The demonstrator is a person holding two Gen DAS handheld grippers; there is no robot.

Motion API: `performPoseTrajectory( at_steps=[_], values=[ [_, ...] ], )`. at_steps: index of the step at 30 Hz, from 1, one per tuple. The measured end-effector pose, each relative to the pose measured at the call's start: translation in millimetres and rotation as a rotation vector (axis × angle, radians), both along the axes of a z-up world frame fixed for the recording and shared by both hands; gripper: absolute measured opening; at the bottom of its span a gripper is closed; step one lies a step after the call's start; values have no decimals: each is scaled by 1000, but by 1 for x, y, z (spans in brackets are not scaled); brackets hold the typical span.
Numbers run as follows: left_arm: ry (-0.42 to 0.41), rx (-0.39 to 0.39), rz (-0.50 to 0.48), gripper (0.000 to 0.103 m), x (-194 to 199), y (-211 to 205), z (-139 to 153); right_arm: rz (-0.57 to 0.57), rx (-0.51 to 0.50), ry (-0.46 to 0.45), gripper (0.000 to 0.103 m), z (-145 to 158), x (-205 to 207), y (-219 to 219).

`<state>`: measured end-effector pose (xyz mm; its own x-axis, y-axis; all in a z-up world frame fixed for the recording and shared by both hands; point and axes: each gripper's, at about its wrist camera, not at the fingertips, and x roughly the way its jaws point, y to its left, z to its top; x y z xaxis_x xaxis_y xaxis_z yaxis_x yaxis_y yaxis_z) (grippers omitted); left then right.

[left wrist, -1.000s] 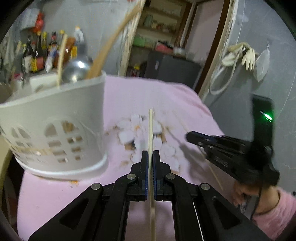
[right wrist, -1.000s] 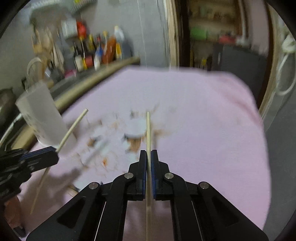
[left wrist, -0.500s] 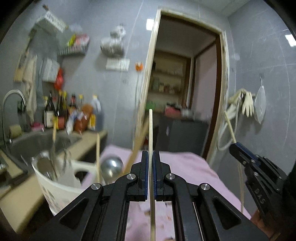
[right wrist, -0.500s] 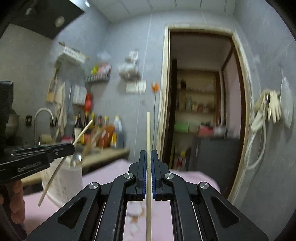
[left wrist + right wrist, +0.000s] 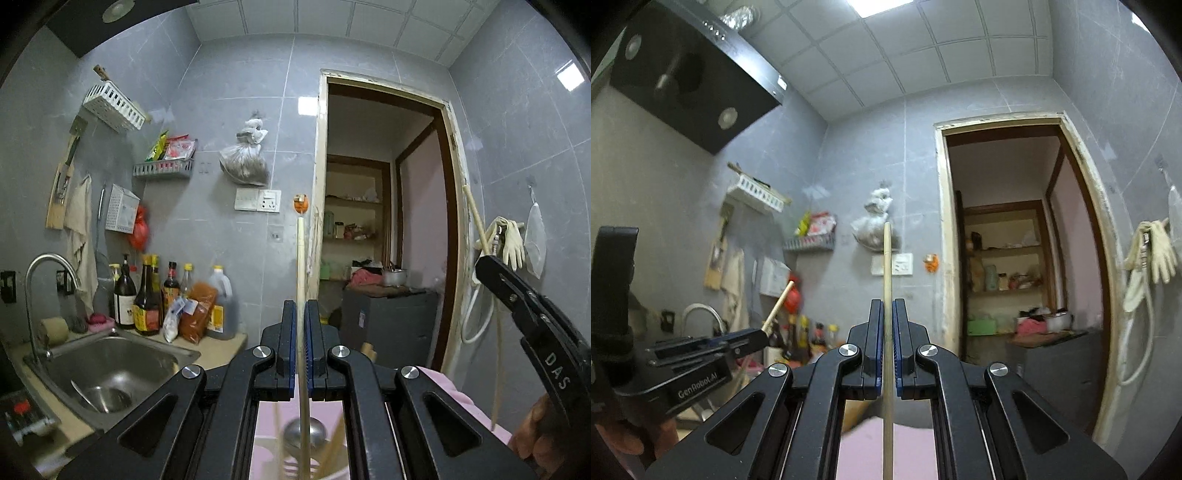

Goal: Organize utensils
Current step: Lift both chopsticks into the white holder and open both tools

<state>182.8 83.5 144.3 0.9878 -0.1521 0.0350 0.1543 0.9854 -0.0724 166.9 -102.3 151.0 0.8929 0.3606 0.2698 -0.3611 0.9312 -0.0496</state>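
Lifting both chopsticks off the pink cloth, you now have each gripper pointing out across the kitchen rather than down at the table. A second ago both views looked down on the flowered cloth; now they show the grey tiled wall and the doorway, so the pickup is done and the carry to the holder is what remains, by my reading.

Your left gripper (image 5: pixel 301 332) is clamped tight on the left chopstick (image 5: pixel 301 258), which runs straight through the pads toward 12 o'clock. Your right gripper (image 5: pixel 885 332) is pinched just as tightly on the right chopstick (image 5: pixel 886 266), also pointing to 12. Each tool shows in the other's view: the right one at 3 o'clock from the left camera, the left one at 9 o'clock from the right camera, well apart.

The white utensil holder (image 5: pixel 332 474) sits at 6 o'clock under your left gripper, only its rim showing, with a steel ladle (image 5: pixel 303 437) and wooden sticks standing in it.

For room, you have open air ahead. The sink (image 5: pixel 107 373) and its tap (image 5: pixel 48 269) lie at 8 o'clock, with bottles (image 5: pixel 147 299) behind at 9, so tip the sticks down over the holder without swinging left
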Motion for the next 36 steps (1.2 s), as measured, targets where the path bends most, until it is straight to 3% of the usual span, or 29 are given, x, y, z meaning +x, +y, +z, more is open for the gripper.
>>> performPoseTrajectory(
  at_steps=[7,14,17,27,31,36],
  values=[
    [4,-88,-19,3,17,54,9,99,66,9,3,4,19,31],
    [19,-273,10,3,33,103,-9,177,122,81,3,-8,40,46],
    [18,-312,40,3,38,113,-16,198,130,119,3,-15,50,50],
    [6,-291,112,3,44,105,-37,219,156,198,3,-36,72,53],
    [-1,-256,115,3,46,98,-43,211,147,193,3,-40,74,53],
    [1,-272,116,3,47,97,-50,205,146,193,3,-45,75,56]
  ],
)
